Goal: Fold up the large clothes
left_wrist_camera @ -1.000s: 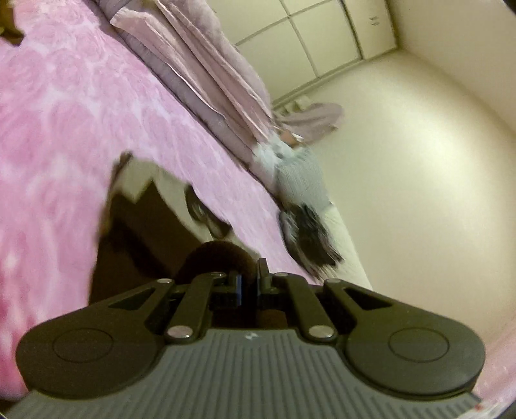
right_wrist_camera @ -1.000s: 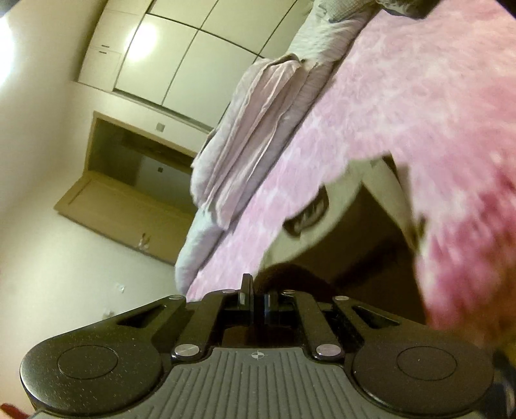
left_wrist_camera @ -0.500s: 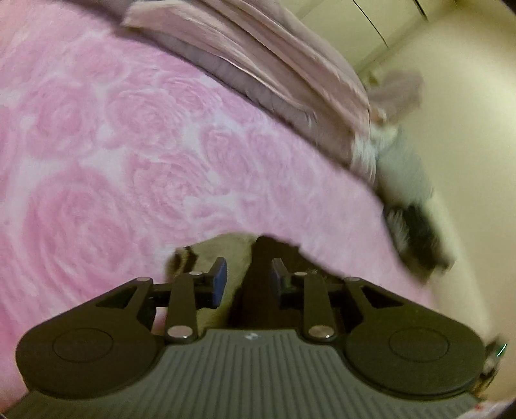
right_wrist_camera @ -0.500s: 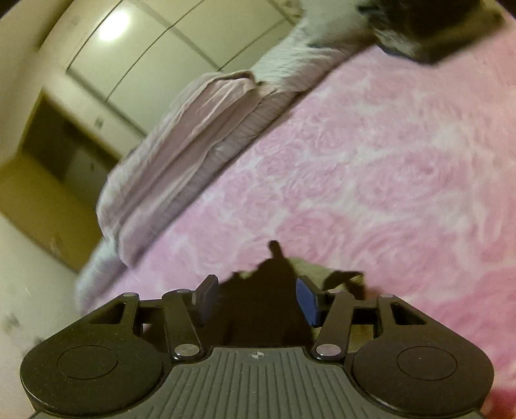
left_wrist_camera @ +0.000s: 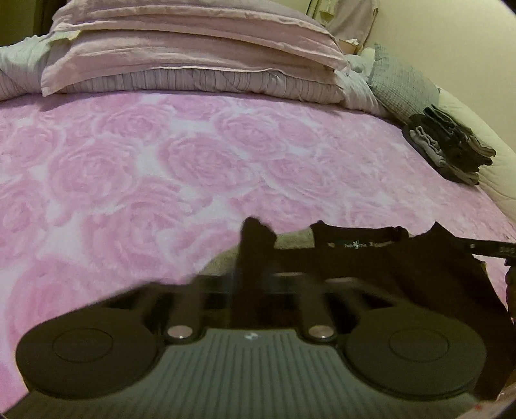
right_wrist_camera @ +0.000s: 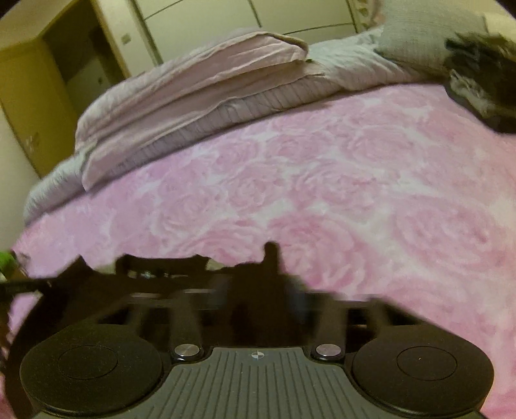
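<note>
A pink bedspread (left_wrist_camera: 193,167) patterned with large roses covers the bed. At its far end lie two pale pink pillows (left_wrist_camera: 193,42) stacked on a folded striped quilt (left_wrist_camera: 206,82). A grey cushion (left_wrist_camera: 400,83) leans beside them by the cream wall (left_wrist_camera: 451,38). Near that edge of the bed sits a stack of folded dark and grey clothes (left_wrist_camera: 451,145). In the right wrist view, white wardrobe doors (right_wrist_camera: 290,16) stand behind the bed, beside a wooden doorway (right_wrist_camera: 48,80).

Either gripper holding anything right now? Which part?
Both are shut on the dark garment: left gripper and right gripper each pinch its top edge, either side of the collar.
</note>
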Demonstrator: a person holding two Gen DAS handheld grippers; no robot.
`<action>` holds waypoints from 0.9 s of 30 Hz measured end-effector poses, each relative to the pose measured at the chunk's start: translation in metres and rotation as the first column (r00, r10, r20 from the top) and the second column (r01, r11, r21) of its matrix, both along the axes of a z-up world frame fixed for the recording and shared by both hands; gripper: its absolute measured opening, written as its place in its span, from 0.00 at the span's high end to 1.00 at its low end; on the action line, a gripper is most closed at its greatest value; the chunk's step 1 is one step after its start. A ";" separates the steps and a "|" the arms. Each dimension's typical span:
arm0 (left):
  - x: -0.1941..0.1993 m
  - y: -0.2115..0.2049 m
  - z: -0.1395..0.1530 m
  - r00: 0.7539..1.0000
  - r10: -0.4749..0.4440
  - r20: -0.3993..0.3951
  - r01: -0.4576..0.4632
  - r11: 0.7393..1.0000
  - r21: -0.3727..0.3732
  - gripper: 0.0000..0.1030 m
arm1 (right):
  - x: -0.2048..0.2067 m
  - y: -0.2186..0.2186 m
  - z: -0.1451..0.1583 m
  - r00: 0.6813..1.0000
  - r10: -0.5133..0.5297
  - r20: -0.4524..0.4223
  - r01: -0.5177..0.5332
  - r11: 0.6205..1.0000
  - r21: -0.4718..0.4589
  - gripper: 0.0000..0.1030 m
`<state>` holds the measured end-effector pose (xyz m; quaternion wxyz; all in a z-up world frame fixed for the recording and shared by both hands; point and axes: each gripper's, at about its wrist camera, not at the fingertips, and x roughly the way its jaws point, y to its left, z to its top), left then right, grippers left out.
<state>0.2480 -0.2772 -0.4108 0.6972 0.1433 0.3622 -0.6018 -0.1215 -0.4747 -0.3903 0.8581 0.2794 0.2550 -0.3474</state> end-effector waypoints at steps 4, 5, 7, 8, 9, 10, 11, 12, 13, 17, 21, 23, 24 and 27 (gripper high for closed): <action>0.007 0.008 0.012 1.000 0.013 -0.005 -0.013 0.994 -0.113 0.96 | -0.021 0.003 0.020 0.993 -0.048 0.105 0.056 0.996 -0.068 0.99; 0.009 0.009 0.015 1.000 0.016 0.004 -0.015 0.990 -0.137 0.96 | -0.025 0.004 0.024 0.991 -0.061 0.118 0.072 0.993 -0.094 0.99; 0.011 0.003 0.015 0.999 0.034 0.022 -0.031 0.990 -0.138 0.96 | -0.028 0.002 0.027 0.988 -0.085 0.126 0.098 0.990 -0.102 0.99; 0.012 -0.001 0.013 0.999 0.039 0.023 -0.035 0.991 -0.130 0.96 | -0.028 0.000 0.025 0.988 -0.098 0.123 0.110 0.989 -0.097 0.99; 0.012 -0.006 0.010 0.999 0.043 0.023 -0.040 0.992 -0.123 0.96 | -0.025 -0.003 0.021 0.989 -0.104 0.109 0.115 0.989 -0.094 0.99; 0.011 -0.010 0.008 0.999 0.045 0.027 -0.041 0.993 -0.114 0.96 | -0.023 -0.005 0.017 0.990 -0.106 0.090 0.115 0.989 -0.096 0.99; 0.010 -0.015 0.004 0.998 0.043 0.035 -0.040 0.994 -0.101 0.95 | -0.019 -0.007 0.012 0.992 -0.110 0.066 0.116 0.989 -0.093 0.99; 0.007 -0.020 -0.002 0.998 0.041 0.050 -0.037 0.997 -0.071 0.94 | -0.014 -0.010 0.003 0.993 -0.116 0.028 0.118 0.990 -0.072 0.99; 0.005 -0.025 -0.010 0.997 0.044 0.069 -0.042 0.999 -0.026 0.92 | -0.008 -0.015 -0.008 0.992 -0.123 -0.030 0.122 0.992 -0.034 0.99; 0.009 -0.017 -0.016 0.992 0.098 0.077 -0.099 0.995 0.004 0.75 | -0.017 -0.010 -0.009 0.982 -0.177 -0.071 0.176 0.984 -0.012 0.60; 0.006 0.024 0.011 0.982 0.157 0.108 -0.155 0.988 -0.027 0.79 | -0.047 0.033 0.032 0.972 -0.233 -0.029 0.229 0.968 -0.105 0.56; -0.006 0.053 0.025 0.986 0.143 0.089 -0.139 0.989 -0.052 0.79 | -0.061 0.066 0.050 0.981 -0.194 -0.004 0.192 0.974 -0.123 0.56; -0.015 0.069 0.032 0.989 0.128 0.076 -0.123 0.990 -0.062 0.79 | -0.067 0.089 0.055 0.988 -0.155 -0.003 0.153 0.979 -0.131 0.56; -0.055 0.116 0.039 0.997 0.025 0.075 -0.018 0.996 -0.091 0.78 | -0.069 0.149 0.058 0.997 -0.052 -0.058 0.042 0.986 -0.161 0.56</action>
